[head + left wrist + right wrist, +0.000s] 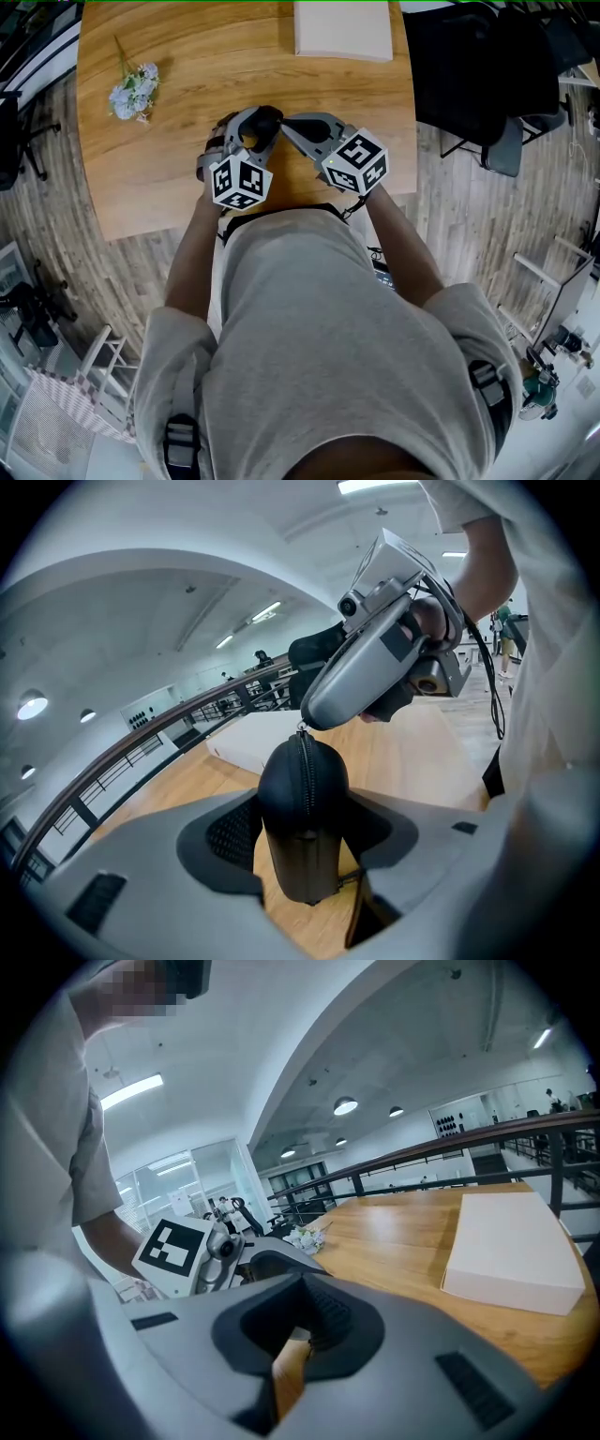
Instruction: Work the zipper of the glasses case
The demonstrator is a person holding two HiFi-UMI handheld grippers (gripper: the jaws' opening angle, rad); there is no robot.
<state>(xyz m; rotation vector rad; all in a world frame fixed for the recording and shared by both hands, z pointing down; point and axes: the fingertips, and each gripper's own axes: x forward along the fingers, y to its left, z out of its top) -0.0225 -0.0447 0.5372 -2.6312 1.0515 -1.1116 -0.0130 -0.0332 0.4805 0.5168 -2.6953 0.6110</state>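
A black glasses case point(302, 808) stands upright between the pads of my left gripper point(302, 841), which is shut on its lower half. A zipper runs up the middle of the case to its rounded top. There the tip of my right gripper point(306, 720) meets the small zipper pull point(301, 728). In the head view both grippers hover over the near middle of the wooden table point(169, 159): the left gripper point(251, 131) carries the case point(266, 119), and the right gripper point(284, 125) reaches in from the right. The right gripper point(298, 1330) is shut, with a small pale tab pinched between its pads.
A flat white box point(343, 30) lies at the table's far edge. A small bunch of pale flowers point(133, 91) rests at the far left. A black chair point(487, 84) stands to the right of the table. The person's body fills the near side.
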